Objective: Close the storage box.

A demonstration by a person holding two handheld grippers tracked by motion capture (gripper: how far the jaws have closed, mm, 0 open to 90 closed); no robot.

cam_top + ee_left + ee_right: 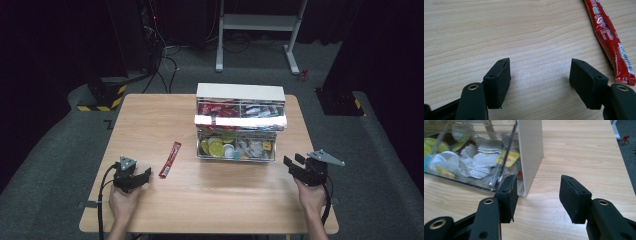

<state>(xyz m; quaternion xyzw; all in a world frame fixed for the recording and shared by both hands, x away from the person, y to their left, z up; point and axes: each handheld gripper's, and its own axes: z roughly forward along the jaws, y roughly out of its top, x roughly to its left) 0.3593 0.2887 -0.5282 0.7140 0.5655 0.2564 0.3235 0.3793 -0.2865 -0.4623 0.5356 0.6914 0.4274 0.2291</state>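
Your left claw point(142, 176) rests released on the tabletop point(210, 200), the red stick sachet point(170, 159) just beside it. Your right claw point(292, 164) is released too. Next, straddle the sachet and clench.

grey carpet floor point(60, 150) under the wooden table point(220, 200), a white metal stand point(260, 22) far ahead, striped yellow-black base point(102, 97) far left, cables point(165, 65) trailing, darkness all around.

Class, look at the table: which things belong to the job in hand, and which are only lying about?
In the job: red sachet on the table beside the open left gripper; two-tier organiser of sachets and tea bags; open right gripper.

Lying about: white stand, floor cables.
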